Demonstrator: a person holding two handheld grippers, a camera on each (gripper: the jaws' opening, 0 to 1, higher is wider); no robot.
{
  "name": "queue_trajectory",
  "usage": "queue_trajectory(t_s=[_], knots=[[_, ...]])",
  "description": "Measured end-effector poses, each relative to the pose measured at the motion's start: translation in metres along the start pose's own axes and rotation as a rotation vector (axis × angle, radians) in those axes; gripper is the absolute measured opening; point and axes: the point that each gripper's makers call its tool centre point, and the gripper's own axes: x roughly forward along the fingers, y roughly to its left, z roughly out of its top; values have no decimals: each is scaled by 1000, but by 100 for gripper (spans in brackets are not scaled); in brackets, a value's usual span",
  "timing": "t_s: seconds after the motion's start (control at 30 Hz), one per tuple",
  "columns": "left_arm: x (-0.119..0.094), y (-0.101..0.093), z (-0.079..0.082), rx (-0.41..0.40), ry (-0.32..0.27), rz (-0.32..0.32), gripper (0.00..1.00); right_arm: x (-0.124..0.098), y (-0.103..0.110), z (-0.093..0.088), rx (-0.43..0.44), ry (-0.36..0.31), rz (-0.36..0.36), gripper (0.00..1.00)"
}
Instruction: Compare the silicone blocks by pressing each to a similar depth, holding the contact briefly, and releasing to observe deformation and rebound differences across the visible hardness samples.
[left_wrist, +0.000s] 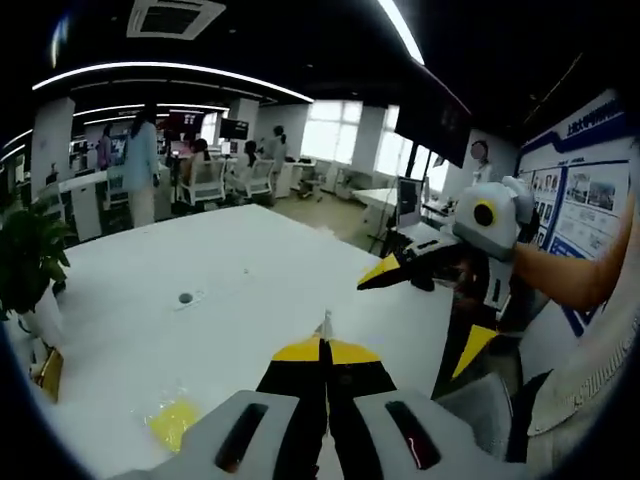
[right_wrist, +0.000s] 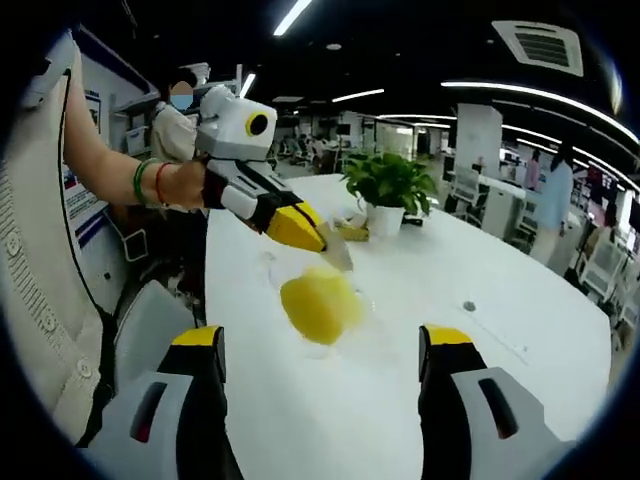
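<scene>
The left tongs (left_wrist: 326, 345), clenched tip to tip with nothing between them, are hovering over the white bench (left_wrist: 250, 290) just beside the yellow silicone block in clear wrap (right_wrist: 320, 305), which is lying ahead of the released right tongs (right_wrist: 325, 345).

White table (left_wrist: 200, 330) spreading ahead of the left tongs, potted green plant (right_wrist: 388, 190) on it beyond the right tongs' open jaws, office chairs (left_wrist: 230, 180) and standing people (left_wrist: 140, 160) far off past the table, poster wall (left_wrist: 585, 190) to the right
</scene>
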Motion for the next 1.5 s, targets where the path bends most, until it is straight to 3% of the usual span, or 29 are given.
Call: queue_trajectory(t_s=[0.3,0.53,0.77,1.13,1.5], knots=[[3,-11,11,54,3,-51,0,43,-10,4,-39,60,98,71],[4,-21,15,85,17,-101,0,63,-9,-7,-44,124,162,65],[6,-25,15,108,28,-125,0,71,-5,-9,-36,133,207,50],[4,-32,11,146,60,-144,0,71,6,-16,-36,159,256,39],[-4,-42,5,197,82,-160,0,66,16,-23,-166,189,242,25]])
